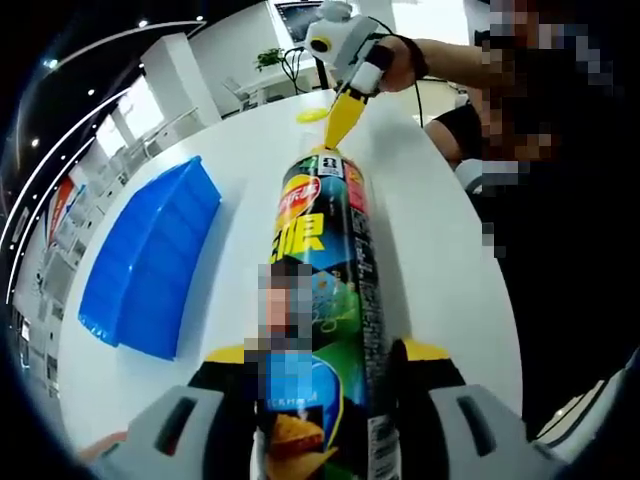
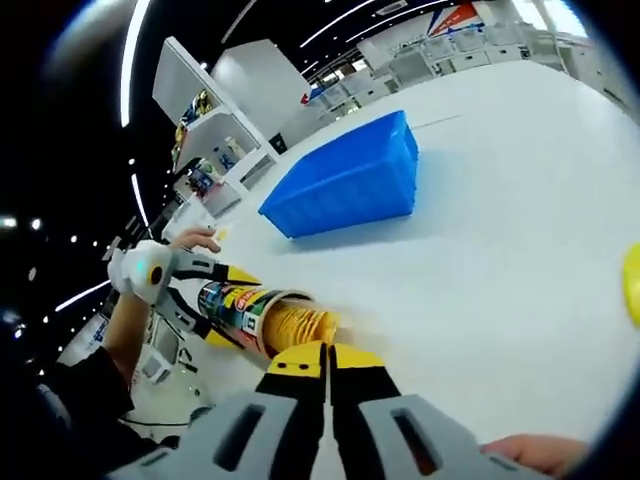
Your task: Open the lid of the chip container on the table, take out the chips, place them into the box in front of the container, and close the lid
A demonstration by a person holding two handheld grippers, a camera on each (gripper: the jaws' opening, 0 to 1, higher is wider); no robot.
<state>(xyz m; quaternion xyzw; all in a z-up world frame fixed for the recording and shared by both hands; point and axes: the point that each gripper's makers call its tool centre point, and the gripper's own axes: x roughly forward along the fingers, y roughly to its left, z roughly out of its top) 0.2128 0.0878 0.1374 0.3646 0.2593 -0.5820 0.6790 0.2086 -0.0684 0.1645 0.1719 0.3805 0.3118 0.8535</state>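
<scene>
Chip can (image 1: pixel 325 300) lies on its side on the white worktop (image 1: pixel 250 180), a tall tube printed in green, black and red with yellow lettering and a chip picture near its base. Its lid is off: the open mouth (image 2: pixel 295 325) shows a stack of yellow chips (image 2: pixel 300 322) packed edge-on, reaching right to the rim. The left claw (image 1: pixel 325 375) grips the can near its closed base, one yellow-tipped black jaw on each side of the tube. In the right gripper view this same claw (image 2: pixel 205 290) shows at the can's far end, held by a person's hand. The right claw (image 2: pixel 327 360) sits just in front of the open mouth, its two yellow-tipped jaws pressed together with nothing between them. In the left gripper view that claw (image 1: pixel 340 120) points at the can's far end, tips close to the rim; contact cannot be judged. A yellow lid (image 1: pixel 312 116) lies flat on the worktop beyond the can. A blue plastic box (image 2: pixel 345 180) stands on the worktop apart from the can, open side up.
</scene>
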